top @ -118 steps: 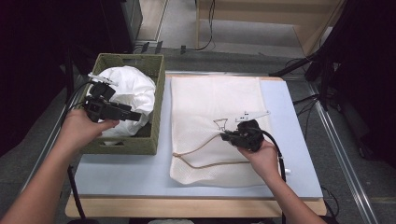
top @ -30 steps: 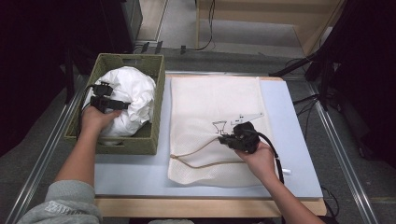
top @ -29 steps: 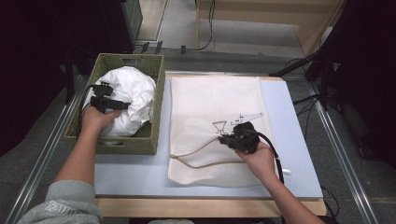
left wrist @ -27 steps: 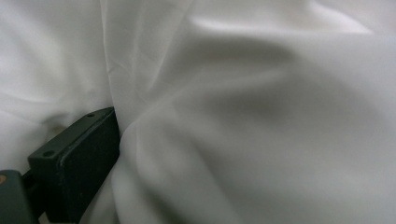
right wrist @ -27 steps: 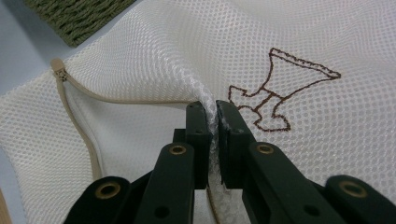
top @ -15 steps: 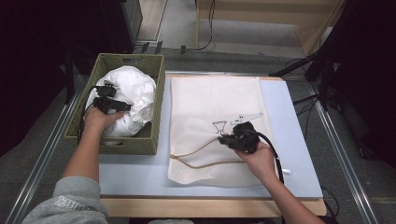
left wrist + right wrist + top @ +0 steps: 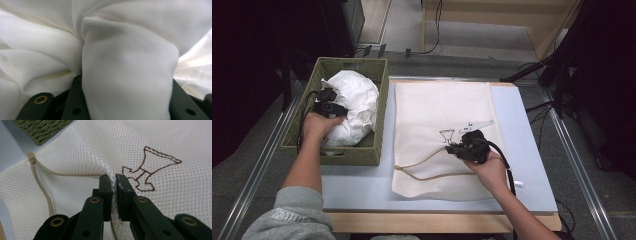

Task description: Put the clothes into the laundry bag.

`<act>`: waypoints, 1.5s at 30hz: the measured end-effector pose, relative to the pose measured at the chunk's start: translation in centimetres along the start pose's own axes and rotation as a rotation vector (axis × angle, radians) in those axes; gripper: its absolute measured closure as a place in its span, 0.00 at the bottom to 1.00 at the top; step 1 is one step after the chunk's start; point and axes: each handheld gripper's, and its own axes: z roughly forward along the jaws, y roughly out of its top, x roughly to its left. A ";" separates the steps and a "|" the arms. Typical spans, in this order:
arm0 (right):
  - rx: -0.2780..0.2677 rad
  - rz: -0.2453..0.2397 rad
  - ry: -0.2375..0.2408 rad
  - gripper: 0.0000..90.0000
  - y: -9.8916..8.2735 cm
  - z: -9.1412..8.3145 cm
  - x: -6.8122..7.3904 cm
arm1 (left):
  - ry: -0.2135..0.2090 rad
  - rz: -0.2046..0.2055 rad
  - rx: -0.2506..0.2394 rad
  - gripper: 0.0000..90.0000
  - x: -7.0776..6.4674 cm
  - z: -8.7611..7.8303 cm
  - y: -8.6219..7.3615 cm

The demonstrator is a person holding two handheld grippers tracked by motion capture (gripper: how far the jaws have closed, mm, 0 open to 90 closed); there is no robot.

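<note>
— What's on the left?

— A green woven basket (image 7: 374, 112) at the desk's (image 7: 357, 182) left edge, with white cloth (image 7: 354, 102) bundled inside. The left hand-held gripper (image 7: 328, 102) is in it; its jaws have just been closing, and a thick fold of cloth sits between them. It looks gripped, though the pads are hidden.

— And to the right?

— A white mesh bag (image 7: 437, 107) lies flat on the desk, zip (image 7: 41, 168) partly open. The right hand-held gripper (image 7: 113, 178) is nearly closed, pinching a ridge of mesh beside the brown stitched emblem (image 7: 150, 171).
</note>
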 end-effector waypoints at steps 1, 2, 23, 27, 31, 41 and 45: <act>0.003 0.000 0.003 0.94 0.0 0.0 0.0 | -0.016 0.016 -0.004 0.74 -0.4 -0.3 0.3; 0.003 0.002 0.002 0.94 0.0 0.1 0.0 | -0.041 0.030 -0.006 0.75 -0.8 -0.4 0.6; 0.008 0.000 -0.001 0.93 0.0 0.1 0.1 | -0.008 0.064 -0.042 0.05 -1.0 3.0 0.6; 0.004 -0.002 0.000 0.93 0.0 0.2 0.0 | -0.055 0.080 -0.026 0.36 -1.5 3.2 0.8; 0.009 0.001 0.001 0.93 0.1 0.3 0.0 | -0.091 0.098 -0.004 0.68 -1.9 2.3 1.0; -0.001 0.013 0.013 0.94 0.2 0.2 -0.2 | -0.180 0.120 -0.047 0.75 -2.0 -2.7 1.9; -0.003 0.012 0.013 0.94 0.2 0.1 -0.2 | -0.201 0.124 -0.085 0.75 -2.1 -5.0 2.2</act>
